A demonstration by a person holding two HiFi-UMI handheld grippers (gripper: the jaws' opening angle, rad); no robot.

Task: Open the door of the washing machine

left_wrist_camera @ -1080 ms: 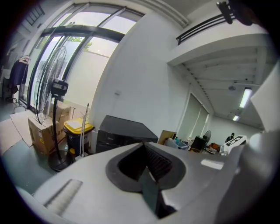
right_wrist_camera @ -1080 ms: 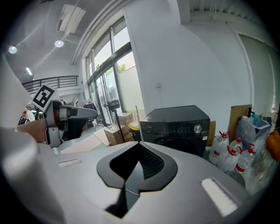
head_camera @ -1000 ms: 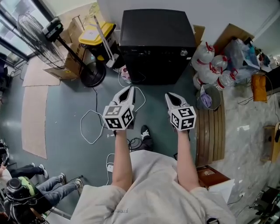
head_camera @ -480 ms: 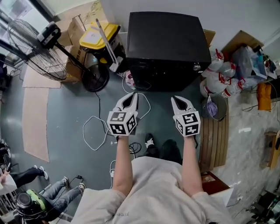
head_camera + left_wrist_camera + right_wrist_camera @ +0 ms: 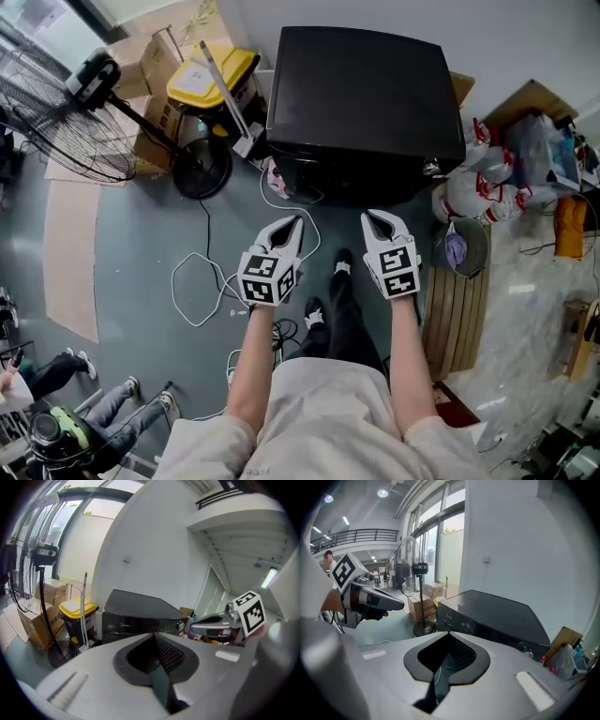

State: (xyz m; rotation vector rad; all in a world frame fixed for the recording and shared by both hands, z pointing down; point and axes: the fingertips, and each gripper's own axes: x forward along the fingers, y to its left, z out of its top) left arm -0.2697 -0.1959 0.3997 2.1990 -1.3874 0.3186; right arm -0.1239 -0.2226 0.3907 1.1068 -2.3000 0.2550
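Nearest, just short of the front of the washing machine (image 5: 361, 94) and touching nothing: left gripper (image 5: 294, 223) and right gripper (image 5: 374, 218), side by side, tips aimed at that front. Both pressed shut, pad against pad, holding nothing.

Reads as the reach-in stage, with the door not yet touched. Hidden under the dark top in the head view and behind the gripper bodies in the gripper views, so no telling where the handle or hinge sits. Calls next for parting one pair of jaws, going lower down the front to the door's edge or handle, closing there and pulling outward, away from the machine.

Further on: backed against the pale wall, front turned toward the person. A control strip across the top of that front, with a knob (image 5: 431, 169) at its right end. Looks like a squarish box, a little wider than deep; long axis probably upright, but not confirmable from above.

On the floor before its left front corner, a white cable (image 5: 192, 281). Left of it, a yellow-lidded bin (image 5: 208, 75) and a standing fan (image 5: 56, 112). Right of it, plastic bottles (image 5: 478, 187).
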